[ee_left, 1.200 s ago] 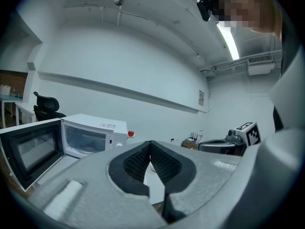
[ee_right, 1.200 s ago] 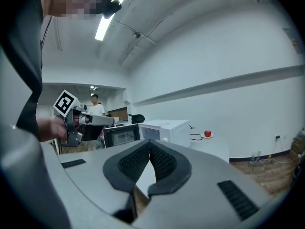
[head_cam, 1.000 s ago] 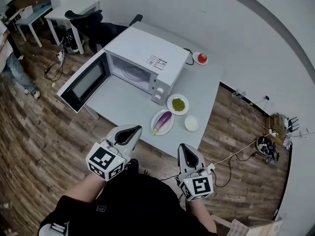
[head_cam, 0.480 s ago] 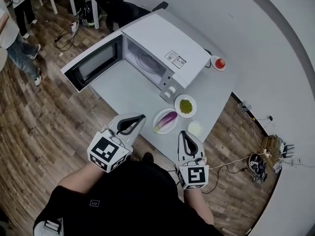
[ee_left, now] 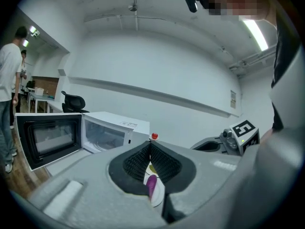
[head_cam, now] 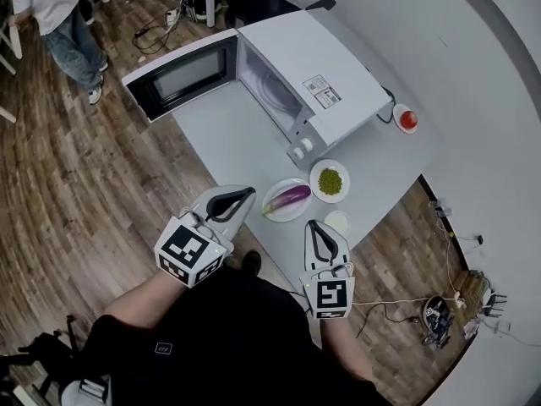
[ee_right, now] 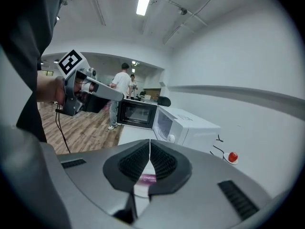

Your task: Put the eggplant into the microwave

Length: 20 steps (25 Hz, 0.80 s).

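A purple eggplant (head_cam: 288, 197) lies on a white plate (head_cam: 275, 211) near the front edge of the grey table (head_cam: 228, 142). Behind it the white microwave (head_cam: 325, 74) stands with its door (head_cam: 180, 78) swung open to the left and its cavity (head_cam: 272, 91) showing a glass turntable. My left gripper (head_cam: 249, 193) is shut and holds nothing, its tips just left of the plate. My right gripper (head_cam: 315, 225) is shut and holds nothing, just in front of the plate. Through the left gripper's jaws I see the eggplant (ee_left: 151, 185); through the right gripper's jaws the eggplant (ee_right: 146, 179) also shows.
A plate of green peas (head_cam: 330, 180) and a small white bowl (head_cam: 337, 222) sit right of the eggplant. A tomato on a saucer (head_cam: 408, 119) is at the table's back right. A person (head_cam: 59, 15) stands on the wood floor at far left; cables (head_cam: 406, 304) lie at right.
The head view has swung, so the table and microwave sit more to the right and lower. Both grippers have come closer to the plate; both stay shut.
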### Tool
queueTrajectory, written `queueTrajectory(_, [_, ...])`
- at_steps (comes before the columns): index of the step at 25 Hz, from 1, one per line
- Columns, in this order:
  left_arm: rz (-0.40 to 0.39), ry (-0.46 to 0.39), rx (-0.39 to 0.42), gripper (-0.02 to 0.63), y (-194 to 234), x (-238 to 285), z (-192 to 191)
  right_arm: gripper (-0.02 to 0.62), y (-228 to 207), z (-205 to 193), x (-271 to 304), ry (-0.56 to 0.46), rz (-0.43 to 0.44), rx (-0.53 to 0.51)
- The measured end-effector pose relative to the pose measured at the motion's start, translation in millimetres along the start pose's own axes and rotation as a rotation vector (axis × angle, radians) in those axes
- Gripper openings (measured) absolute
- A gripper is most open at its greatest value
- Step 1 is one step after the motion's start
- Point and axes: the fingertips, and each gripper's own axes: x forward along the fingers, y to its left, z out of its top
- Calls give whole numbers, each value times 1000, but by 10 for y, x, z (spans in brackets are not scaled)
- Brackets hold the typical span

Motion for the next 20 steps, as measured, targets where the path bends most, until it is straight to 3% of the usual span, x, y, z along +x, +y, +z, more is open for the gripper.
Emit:
queueTrajectory(8, [134,28,-31,8,-88,-47,-257,17,53,-257,-8,16,129,-104])
queueTrajectory(15, [179,64,-37,8,-31,-79,-573,18,122,-605,166,79,158,-118])
queueTrajectory(20, [194,85,-60,8,56,-24,-849,18,127,-907,367,127,172,-295])
